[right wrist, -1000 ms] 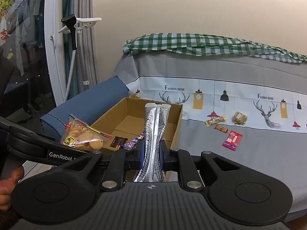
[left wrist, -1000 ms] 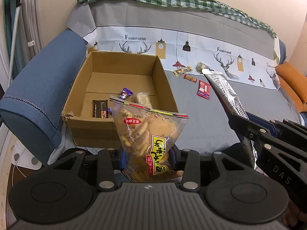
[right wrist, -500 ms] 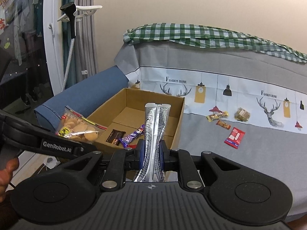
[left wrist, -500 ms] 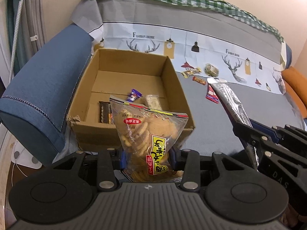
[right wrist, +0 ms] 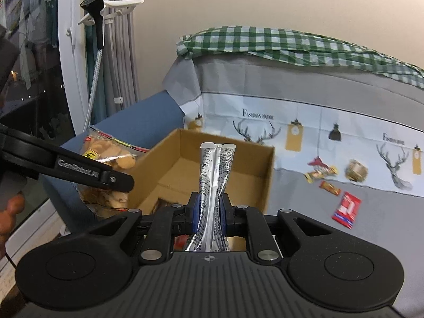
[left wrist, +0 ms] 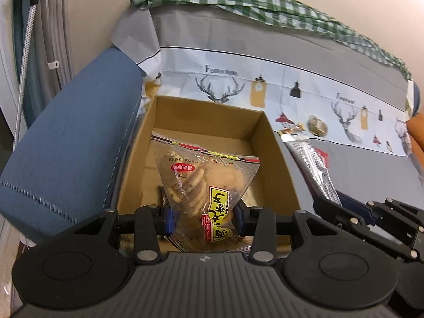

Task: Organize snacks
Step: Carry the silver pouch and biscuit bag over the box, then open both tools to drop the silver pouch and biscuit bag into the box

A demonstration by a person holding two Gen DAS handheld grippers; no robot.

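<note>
**A:** Where does your left gripper (left wrist: pixel 202 218) stand?

**B:** Your jaws are clamped on the lower part of the cracker bag (left wrist: pixel 204 182). The bag rises upright between the blue pads, its sealed top edge pointing away from you, and it hangs over the open cardboard box (left wrist: pixel 275 159) on the sofa (left wrist: pixel 66 143).

**A:** And the right one?

**B:** Your right gripper (right wrist: pixel 209 213) is pinched narrow on the silver packet (right wrist: pixel 214 175), gripping it low down; most of the packet stands up past the fingertips. It is held over the near edge of the same box.

**A:** What else is out there?

**B:** To the right of the box, on the sofa seat, lie a red wrapper (right wrist: pixel 346 209), a small orange bar (right wrist: pixel 330 187), a yellow candy (right wrist: pixel 319 172) and a brown wrapped snack (right wrist: pixel 356 169), well apart from both grippers.
</note>
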